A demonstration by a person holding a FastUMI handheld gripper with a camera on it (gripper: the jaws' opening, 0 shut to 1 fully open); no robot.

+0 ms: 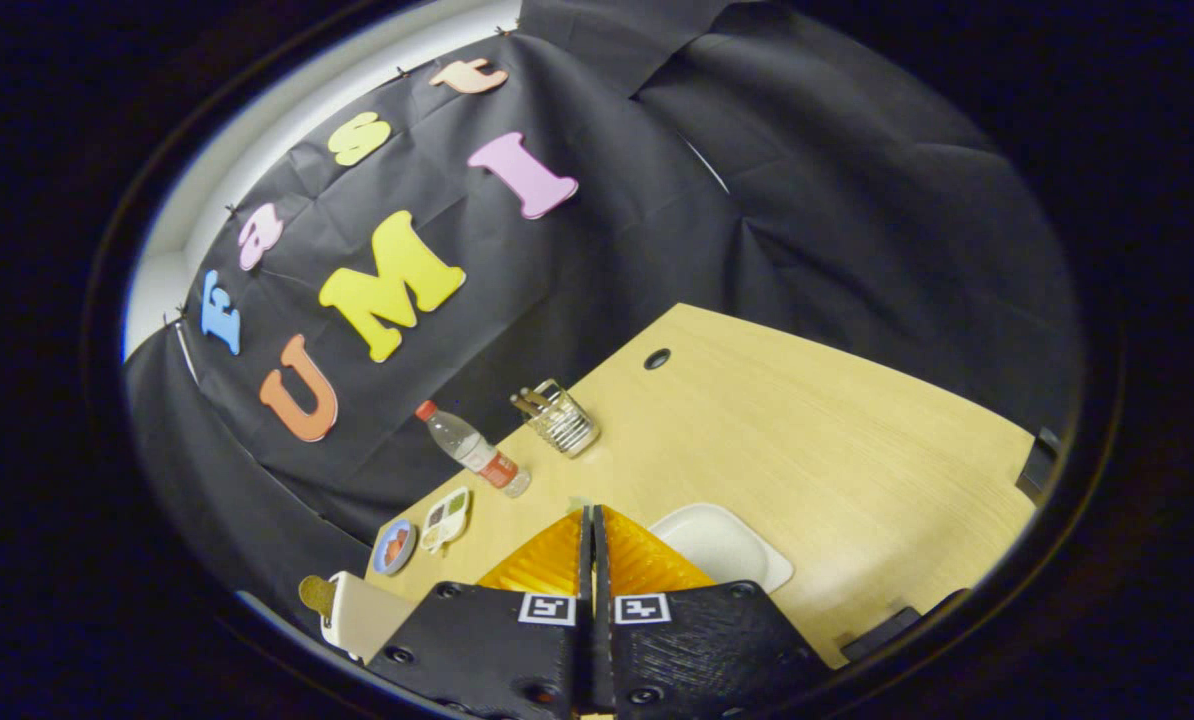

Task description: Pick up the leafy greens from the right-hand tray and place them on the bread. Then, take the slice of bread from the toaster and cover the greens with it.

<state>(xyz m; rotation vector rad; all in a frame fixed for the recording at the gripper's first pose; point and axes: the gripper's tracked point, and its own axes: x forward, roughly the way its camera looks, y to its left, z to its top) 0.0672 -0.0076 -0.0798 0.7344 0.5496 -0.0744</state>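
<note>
Gripper (pixel 593 530) above the wooden table (pixel 837 440) — fingers pressed together, nothing between them.

Table: broad bare top, far edge against the booth wall. White tray (pixel 722 545) just beside the fingers on the right. Toaster (pixel 357 612) with a bread slice (pixel 315 594) standing in it — at the table's left edge. Beyond the fingers: glass jar (pixel 560 417), tilted water bottle (pixel 472 450), sectioned dish (pixel 446 519), small plate (pixel 394 547).

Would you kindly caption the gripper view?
Gripper with jaws shut and empty above table, white tray just beyond.
</note>
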